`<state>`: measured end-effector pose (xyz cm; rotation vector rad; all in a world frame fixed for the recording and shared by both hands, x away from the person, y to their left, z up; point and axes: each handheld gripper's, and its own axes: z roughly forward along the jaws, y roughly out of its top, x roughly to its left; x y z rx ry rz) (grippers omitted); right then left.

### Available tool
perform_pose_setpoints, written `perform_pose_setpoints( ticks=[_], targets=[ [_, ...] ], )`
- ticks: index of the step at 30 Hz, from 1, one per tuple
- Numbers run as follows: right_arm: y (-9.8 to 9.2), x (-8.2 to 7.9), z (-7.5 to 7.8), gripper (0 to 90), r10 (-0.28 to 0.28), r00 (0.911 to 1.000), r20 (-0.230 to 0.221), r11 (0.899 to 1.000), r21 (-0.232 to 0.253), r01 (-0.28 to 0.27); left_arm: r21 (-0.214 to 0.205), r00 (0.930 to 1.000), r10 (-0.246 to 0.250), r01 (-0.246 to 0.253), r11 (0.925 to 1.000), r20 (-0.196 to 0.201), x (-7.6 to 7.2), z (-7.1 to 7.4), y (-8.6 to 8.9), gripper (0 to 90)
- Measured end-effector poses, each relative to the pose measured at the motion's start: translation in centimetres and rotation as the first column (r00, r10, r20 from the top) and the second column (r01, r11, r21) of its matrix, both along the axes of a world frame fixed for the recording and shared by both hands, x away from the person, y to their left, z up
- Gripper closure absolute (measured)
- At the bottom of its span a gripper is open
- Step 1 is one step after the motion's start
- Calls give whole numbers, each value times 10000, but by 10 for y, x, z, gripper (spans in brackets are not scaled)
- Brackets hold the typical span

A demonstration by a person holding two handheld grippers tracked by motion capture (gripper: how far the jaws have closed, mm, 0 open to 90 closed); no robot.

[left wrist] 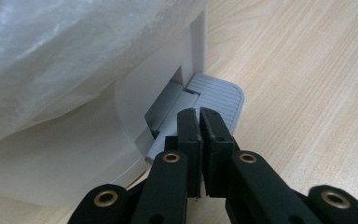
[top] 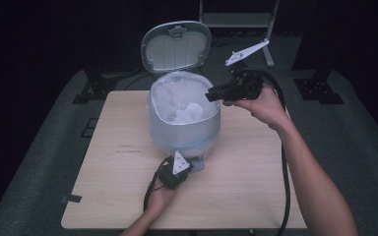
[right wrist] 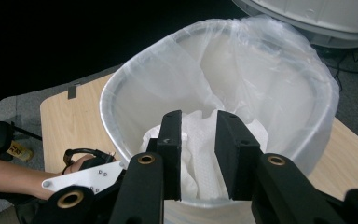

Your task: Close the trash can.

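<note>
A grey pedal bin (top: 184, 130) stands mid-table with its lid (top: 176, 46) tipped up and back. A clear plastic liner (right wrist: 270, 70) is folded over the rim, and crumpled white paper (right wrist: 200, 154) lies inside. My left gripper (left wrist: 199, 114) is shut, its tips resting on the ribbed foot pedal (left wrist: 221, 95) at the bin's front base. In the high view it sits at the bin's near side (top: 183, 166). My right gripper (top: 210, 95) hovers at the bin's right rim, pointing inward. Its jaws (right wrist: 198, 121) stand open above the paper (top: 187, 113), with nothing clamped between them.
The light wooden table (top: 256, 187) has free room to the left and right of the bin. A strip of black tape (top: 71, 199) sits at its front left edge. A metal stand (top: 236, 19) and dark frame legs (top: 320, 88) stand behind the table.
</note>
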<state>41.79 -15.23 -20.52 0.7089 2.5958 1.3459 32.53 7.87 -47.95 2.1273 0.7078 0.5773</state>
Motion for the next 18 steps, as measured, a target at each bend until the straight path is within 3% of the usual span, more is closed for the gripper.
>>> perform_pose_setpoints(
  ticks=[18],
  targets=[
    [-34,-9,-12,651,-537,9985,50,9985,128,537,-43,10000,6,-5,10000,44,0,0,0,876]
  ],
)
